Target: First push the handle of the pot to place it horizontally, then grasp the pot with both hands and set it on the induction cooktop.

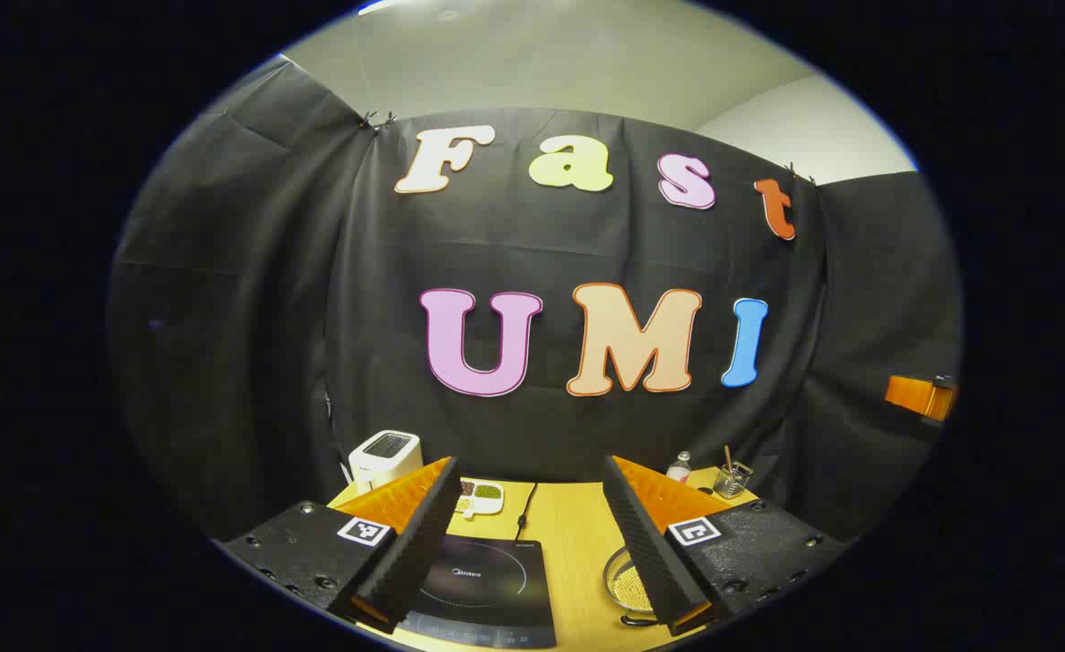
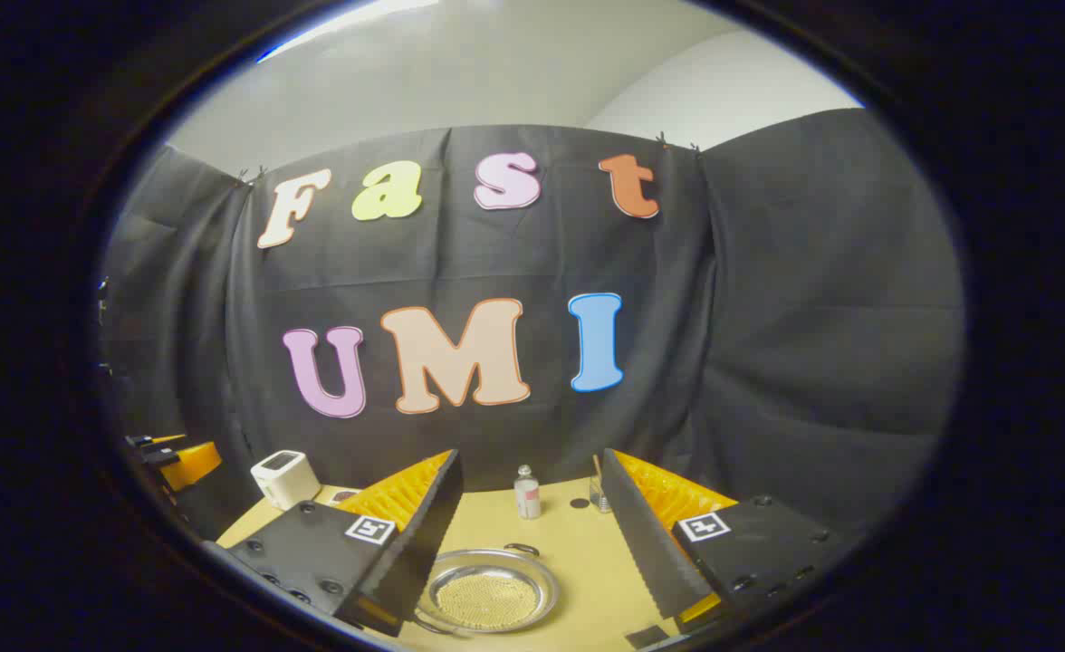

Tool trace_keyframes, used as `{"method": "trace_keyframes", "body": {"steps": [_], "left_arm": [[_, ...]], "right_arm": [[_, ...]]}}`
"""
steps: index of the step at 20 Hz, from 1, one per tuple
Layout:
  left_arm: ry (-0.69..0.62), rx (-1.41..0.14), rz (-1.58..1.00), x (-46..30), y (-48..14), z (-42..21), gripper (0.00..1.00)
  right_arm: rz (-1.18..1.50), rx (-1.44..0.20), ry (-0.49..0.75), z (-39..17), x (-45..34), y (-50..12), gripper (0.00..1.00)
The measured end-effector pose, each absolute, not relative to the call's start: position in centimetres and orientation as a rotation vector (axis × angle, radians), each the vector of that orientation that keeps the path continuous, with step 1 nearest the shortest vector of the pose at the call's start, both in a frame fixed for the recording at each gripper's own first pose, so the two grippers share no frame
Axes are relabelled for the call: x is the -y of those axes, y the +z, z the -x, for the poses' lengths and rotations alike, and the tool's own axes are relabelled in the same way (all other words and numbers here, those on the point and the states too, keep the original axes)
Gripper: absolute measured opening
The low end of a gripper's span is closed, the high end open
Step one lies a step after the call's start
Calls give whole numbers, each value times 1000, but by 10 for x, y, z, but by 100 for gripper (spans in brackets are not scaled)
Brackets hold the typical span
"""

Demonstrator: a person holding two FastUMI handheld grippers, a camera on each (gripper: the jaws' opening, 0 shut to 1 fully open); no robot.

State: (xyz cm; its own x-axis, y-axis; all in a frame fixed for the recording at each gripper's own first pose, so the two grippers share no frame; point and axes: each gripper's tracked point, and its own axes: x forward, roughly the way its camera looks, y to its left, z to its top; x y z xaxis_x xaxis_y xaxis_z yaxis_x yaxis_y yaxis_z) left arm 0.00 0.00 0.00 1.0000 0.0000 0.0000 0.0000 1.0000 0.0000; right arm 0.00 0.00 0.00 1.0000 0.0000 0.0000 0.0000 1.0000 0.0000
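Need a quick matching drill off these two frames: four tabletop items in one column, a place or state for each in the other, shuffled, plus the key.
Things:
1. pot
2. induction cooktop
3. toaster
4. small bottle

Places or states:
A. white, at the table's far left corner
B. upright near the far edge, beyond the pot
C. flat black slab with nothing on it, between the left gripper's fingers
D. shiny metal, between the right gripper's fingers, not yet held

Pairs: 1-D, 2-C, 3-A, 4-B
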Motion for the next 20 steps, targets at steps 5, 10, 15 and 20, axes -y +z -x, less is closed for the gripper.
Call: {"method": "trace_keyframes", "body": {"steps": [5,10,15,20], "left_arm": [[16,-1,0,4,-1,-5,96],[44,-5,-7,11,-3,-3,92],[65,-2,-10,20,-7,1,92],[91,-20,6,34,-17,0,93]], "right_arm": [[17,-24,5,-7,9,-3,97],[-20,-56,78,-14,7,-10,94],[-13,-57,99,-23,21,-13,94],[-31,-48,135,-33,30,-12,94]]}}
